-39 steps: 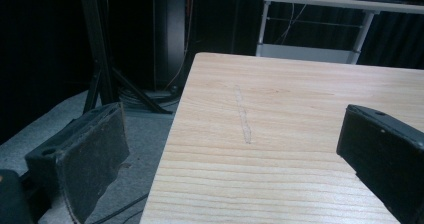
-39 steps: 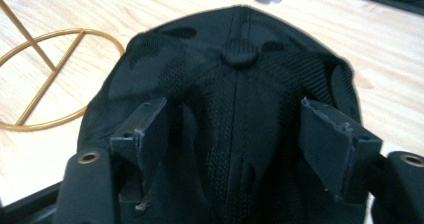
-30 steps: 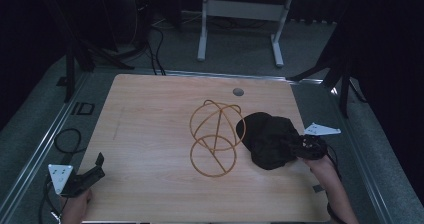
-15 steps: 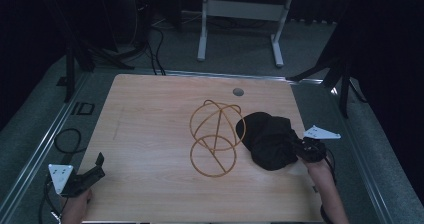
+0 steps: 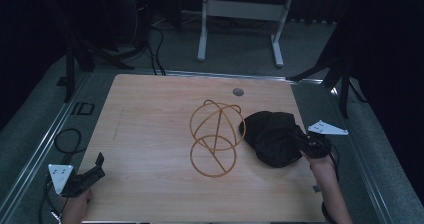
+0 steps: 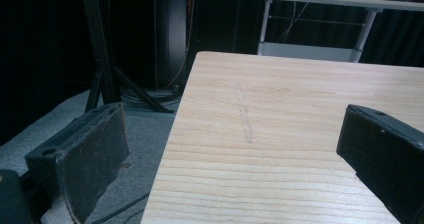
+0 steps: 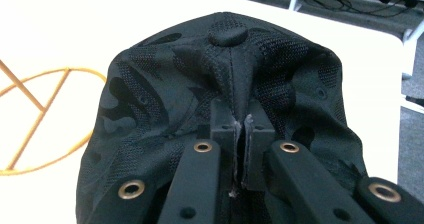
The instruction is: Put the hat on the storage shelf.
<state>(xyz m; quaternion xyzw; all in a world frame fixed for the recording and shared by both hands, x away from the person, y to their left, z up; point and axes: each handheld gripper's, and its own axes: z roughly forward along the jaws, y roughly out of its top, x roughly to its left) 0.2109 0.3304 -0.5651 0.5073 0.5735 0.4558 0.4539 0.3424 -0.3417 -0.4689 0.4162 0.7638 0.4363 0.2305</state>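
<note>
Evidently unbranded, the black cap sits pinched in the right gripper's fingers; left gripper's fingers apart.

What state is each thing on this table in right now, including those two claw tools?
Black cap: crumpled on the table, fabric pinched.
Right gripper: shut on the cap.
Left gripper: open, holding nothing, at the table's corner.
Wire stand: upright beside the cap, untouched.
Table: bare wood elsewhere.

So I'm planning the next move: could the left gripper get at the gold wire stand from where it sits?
Probably yes: bare wooden table lies between the open left gripper and the gold wire stand.
</note>
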